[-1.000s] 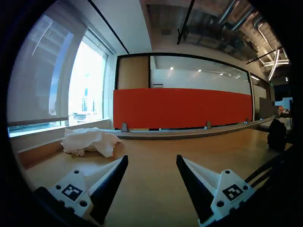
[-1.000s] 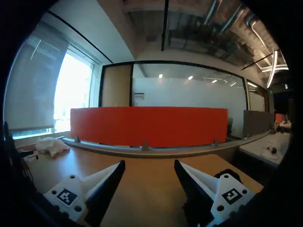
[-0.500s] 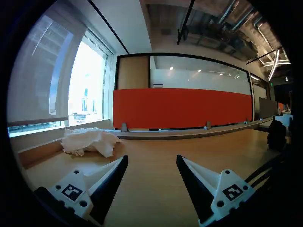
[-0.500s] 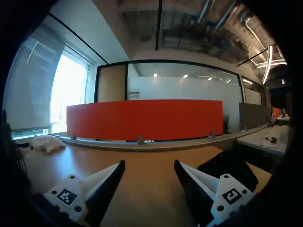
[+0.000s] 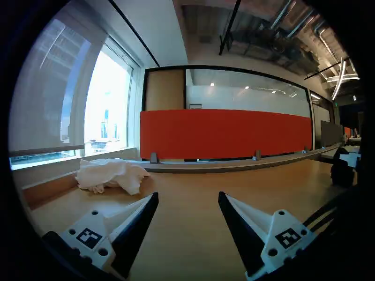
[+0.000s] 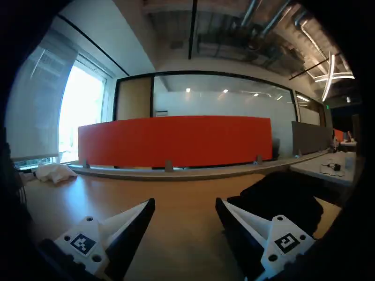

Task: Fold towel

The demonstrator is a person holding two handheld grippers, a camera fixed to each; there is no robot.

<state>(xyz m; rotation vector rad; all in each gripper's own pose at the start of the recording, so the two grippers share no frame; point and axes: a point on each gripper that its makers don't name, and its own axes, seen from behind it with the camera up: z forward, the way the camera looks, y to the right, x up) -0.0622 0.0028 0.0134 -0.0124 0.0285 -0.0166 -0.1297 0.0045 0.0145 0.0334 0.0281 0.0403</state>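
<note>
The left gripper [image 5: 188, 194] is held low and level, pointing straight ahead, its two fingers [image 5: 133, 222] spread wide and empty (each carries a square marker near its base). The right gripper [image 6: 185, 200] takes the same pose, its fingers [image 6: 243, 232] parted just as wide, gripping nothing.

wooden desk [image 5: 187, 220] | orange partition [image 5: 225, 133] — along desk's far edge | bright window [image 5: 105, 112] — left

The 2 views look low across the desk [image 5: 187, 229] at the orange divider [image 5: 225, 133] beyond the fingers [image 5: 136, 220], sharing the towel [image 5: 110, 174] to their left.
</note>
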